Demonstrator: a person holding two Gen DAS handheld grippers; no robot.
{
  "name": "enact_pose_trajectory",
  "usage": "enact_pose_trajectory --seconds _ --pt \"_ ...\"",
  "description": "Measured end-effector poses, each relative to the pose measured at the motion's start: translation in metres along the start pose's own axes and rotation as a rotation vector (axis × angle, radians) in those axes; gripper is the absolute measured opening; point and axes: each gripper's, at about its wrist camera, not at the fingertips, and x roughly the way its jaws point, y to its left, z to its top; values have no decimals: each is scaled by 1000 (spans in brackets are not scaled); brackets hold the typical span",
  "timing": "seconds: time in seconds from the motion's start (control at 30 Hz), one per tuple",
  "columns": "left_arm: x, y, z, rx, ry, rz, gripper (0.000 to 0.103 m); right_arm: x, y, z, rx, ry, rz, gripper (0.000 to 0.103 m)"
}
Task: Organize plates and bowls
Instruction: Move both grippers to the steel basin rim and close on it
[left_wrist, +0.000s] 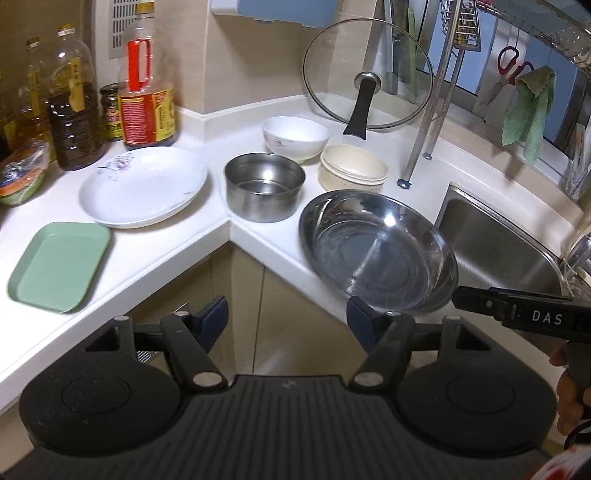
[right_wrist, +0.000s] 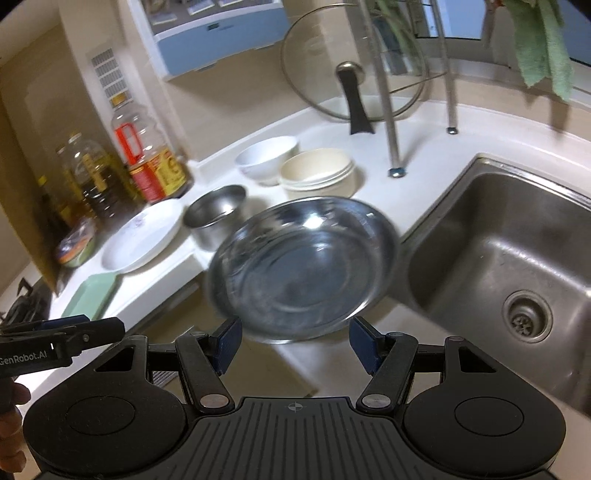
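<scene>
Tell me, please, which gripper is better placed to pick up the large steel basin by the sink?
Probably the right gripper: open, its fingers frame the large steel basin near rim. The left gripper, also open, points at the cabinet corner beside it.

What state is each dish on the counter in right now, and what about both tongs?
Large steel basin: upright, empty, overhanging the counter edge.
Steel pot: upright, empty.
White plate: flat, empty.
Green tray: flat, empty.
White bowl: upright.
Cream bowls: stacked.
Glass lid: leaning on the wall.
Left tongs: open.
Right tongs: open.
</scene>
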Motion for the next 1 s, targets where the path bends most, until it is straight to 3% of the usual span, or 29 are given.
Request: enact_pose_trajectory --seconds 0.23,0.5,1.0 --pt "37 -18 10 -12 -4 -6 61 15 -39 16 5 -35 -46 65" --pt "75 -27 17 -35 3 22 50 45 -67 29 -10 -37 -37 65" --pt "121 -39 22 -63 18 91 26 92 -92 42 -37 6 -10 33"
